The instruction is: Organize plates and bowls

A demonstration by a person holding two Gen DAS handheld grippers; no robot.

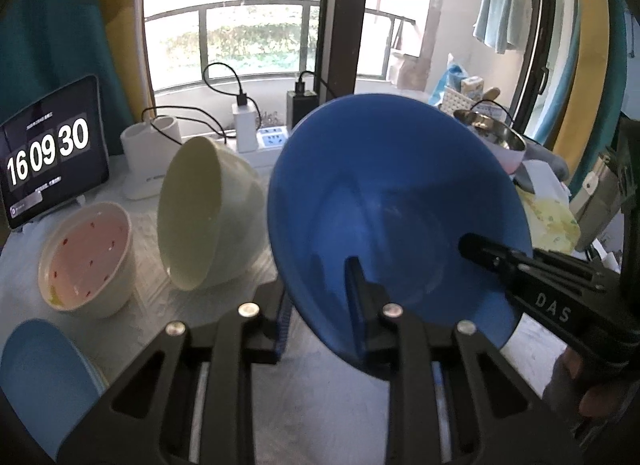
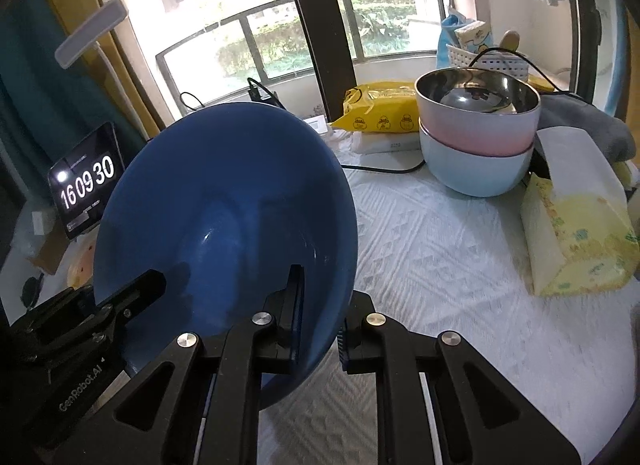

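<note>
Above white quilted cloth (image 2: 440, 249), both tongs (image 1: 320, 305) (image 2: 316, 305) clamp a glossy, tilted deep-blue bowl (image 1: 392, 201) by its rim.

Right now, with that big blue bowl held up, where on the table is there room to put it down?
The widest bare cloth lies between the blue bowl, the stacked bowls and the tissue pack. The left side is crowded: cream bowl on its side, pink-lined bowl, blue plates, clock tablet.

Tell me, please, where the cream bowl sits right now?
In the left wrist view, the cream bowl lies tipped on its side on the white cloth, between the pink-lined bowl and the held blue bowl.
</note>
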